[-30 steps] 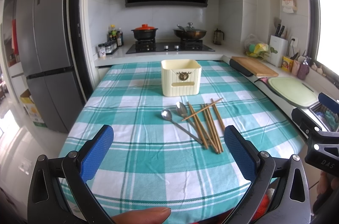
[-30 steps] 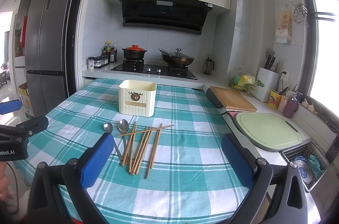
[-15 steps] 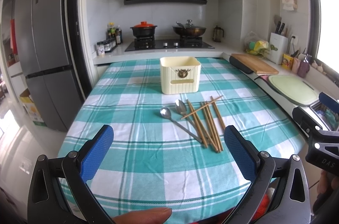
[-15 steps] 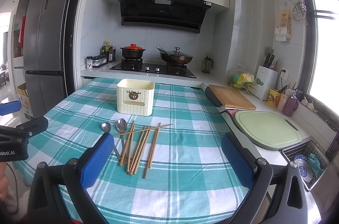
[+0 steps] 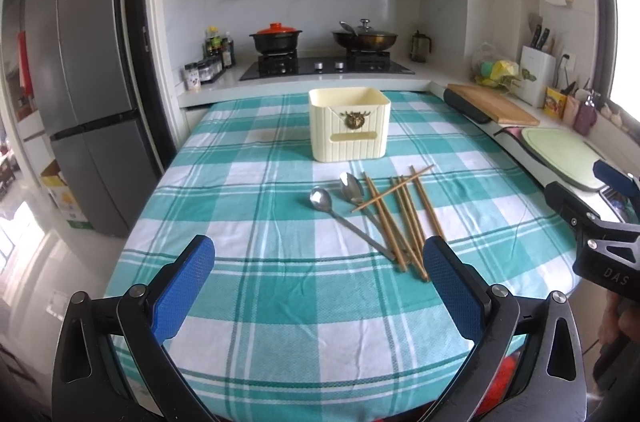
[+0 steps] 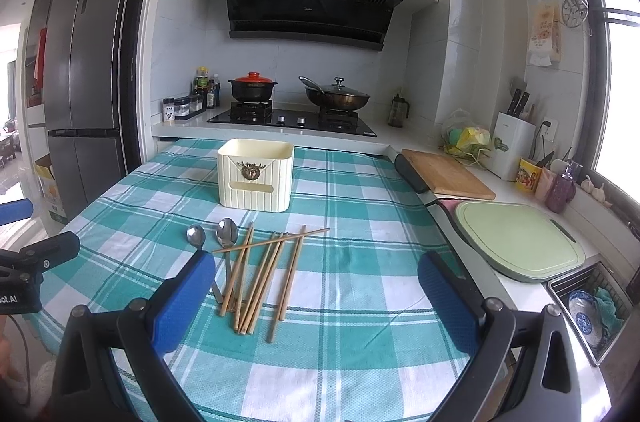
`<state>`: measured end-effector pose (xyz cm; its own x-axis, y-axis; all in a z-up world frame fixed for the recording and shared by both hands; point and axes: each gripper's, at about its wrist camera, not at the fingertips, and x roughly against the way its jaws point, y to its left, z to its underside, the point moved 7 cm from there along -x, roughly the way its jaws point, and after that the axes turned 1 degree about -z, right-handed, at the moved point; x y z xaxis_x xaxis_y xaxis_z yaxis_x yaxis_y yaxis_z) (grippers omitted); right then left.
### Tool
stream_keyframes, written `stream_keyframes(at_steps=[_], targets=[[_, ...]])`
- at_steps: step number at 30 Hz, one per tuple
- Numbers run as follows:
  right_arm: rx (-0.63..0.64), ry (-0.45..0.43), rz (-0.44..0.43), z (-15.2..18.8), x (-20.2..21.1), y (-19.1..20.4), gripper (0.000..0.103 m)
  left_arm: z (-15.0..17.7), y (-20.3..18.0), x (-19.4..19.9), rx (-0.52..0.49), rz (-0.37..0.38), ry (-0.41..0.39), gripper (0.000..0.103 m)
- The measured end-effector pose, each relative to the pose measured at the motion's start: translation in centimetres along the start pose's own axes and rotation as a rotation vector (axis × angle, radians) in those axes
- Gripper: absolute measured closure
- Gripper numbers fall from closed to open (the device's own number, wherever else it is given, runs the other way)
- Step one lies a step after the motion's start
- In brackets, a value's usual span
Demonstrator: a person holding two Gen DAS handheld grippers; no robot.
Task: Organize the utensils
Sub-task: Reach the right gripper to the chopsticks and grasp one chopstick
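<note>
A cream utensil holder point(image 5: 349, 123) point(image 6: 256, 173) stands upright at the far middle of the checked table. In front of it lie two metal spoons point(image 5: 322, 201) point(image 6: 226, 235) and several wooden chopsticks point(image 5: 404, 218) point(image 6: 267, 268), loosely piled, one crossing the others. My left gripper point(image 5: 318, 286) hangs open above the near table edge, short of the utensils, nothing between its blue pads. My right gripper point(image 6: 318, 296) is open too, with the chopstick ends just beyond its left pad. Each gripper shows at the edge of the other's view.
The teal and white tablecloth point(image 5: 256, 190) covers the table. A counter on the right holds a wooden cutting board point(image 6: 448, 173), a green board point(image 6: 520, 240) and a dish rack point(image 6: 592, 306). The stove with two pots point(image 5: 320, 62) sits behind. A fridge point(image 5: 80, 82) stands at the left.
Both views have shifted slightly closer to the table and the utensils. Nothing on the table has moved, and both grippers stay open.
</note>
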<state>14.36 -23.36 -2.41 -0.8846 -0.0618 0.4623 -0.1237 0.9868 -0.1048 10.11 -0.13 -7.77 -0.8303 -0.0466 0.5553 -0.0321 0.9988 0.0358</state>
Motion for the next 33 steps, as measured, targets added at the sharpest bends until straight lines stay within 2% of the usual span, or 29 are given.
stream_keyframes(at_steps=[3, 6, 7, 11, 12, 13, 14, 16, 19, 22, 25, 29, 33], targets=[[-0.025, 0.035, -0.089, 0.2, -3.7, 0.4, 0.000, 0.2, 0.4, -1.0, -0.003, -0.017, 0.016, 0.000], [-0.114, 0.141, -0.208, 0.9, -8.6, 0.7, 0.000, 0.5, 1.1, -2.2, 0.002, -0.031, 0.041, 0.000], [-0.155, 0.175, -0.250, 1.1, -10.2, 0.9, 0.005, 0.6, 1.4, -2.7, 0.007, -0.033, 0.053, 0.000], [-0.312, 0.318, -0.392, 2.3, -16.7, 1.5, 0.039, 1.2, 2.3, -4.6, 0.032, -0.038, 0.102, 0.000], [-0.369, 0.356, -0.416, 2.8, -18.5, 1.4, 0.042, 1.3, 2.5, -5.0, 0.036, -0.041, 0.110, 0.000], [-0.431, 0.395, -0.430, 3.2, -20.3, 1.2, 0.048, 1.3, 2.7, -5.4, 0.039, -0.044, 0.116, 0.000], [-0.493, 0.427, -0.439, 3.7, -22.1, 0.9, 0.057, 1.2, 2.9, -5.7, 0.042, -0.048, 0.119, 0.000], [-0.602, 0.473, -0.440, 4.4, -25.4, 0.3, 0.064, 1.2, 3.4, -6.3, 0.049, -0.054, 0.124, 0.000], [-0.773, 0.535, -0.426, 5.5, -29.5, -0.6, 0.072, 1.2, 4.1, -7.4, 0.063, -0.064, 0.136, 0.000], [-0.893, 0.590, -0.400, 6.6, -32.5, -0.9, 0.074, 1.4, 4.7, -8.3, 0.074, -0.072, 0.156, 0.000], [-0.966, 0.612, -0.358, 7.2, -34.2, -1.1, 0.077, 1.7, 5.1, -9.0, 0.080, -0.083, 0.173, 0.000], [-1.031, 0.599, -0.308, 6.9, -35.5, -1.9, 0.095, 1.9, 5.4, -9.8, 0.084, -0.090, 0.192, 0.000], [-0.996, 0.577, -0.311, 6.1, -35.9, -2.0, 0.097, 2.0, 5.4, -10.3, 0.076, -0.091, 0.198, 0.000]])
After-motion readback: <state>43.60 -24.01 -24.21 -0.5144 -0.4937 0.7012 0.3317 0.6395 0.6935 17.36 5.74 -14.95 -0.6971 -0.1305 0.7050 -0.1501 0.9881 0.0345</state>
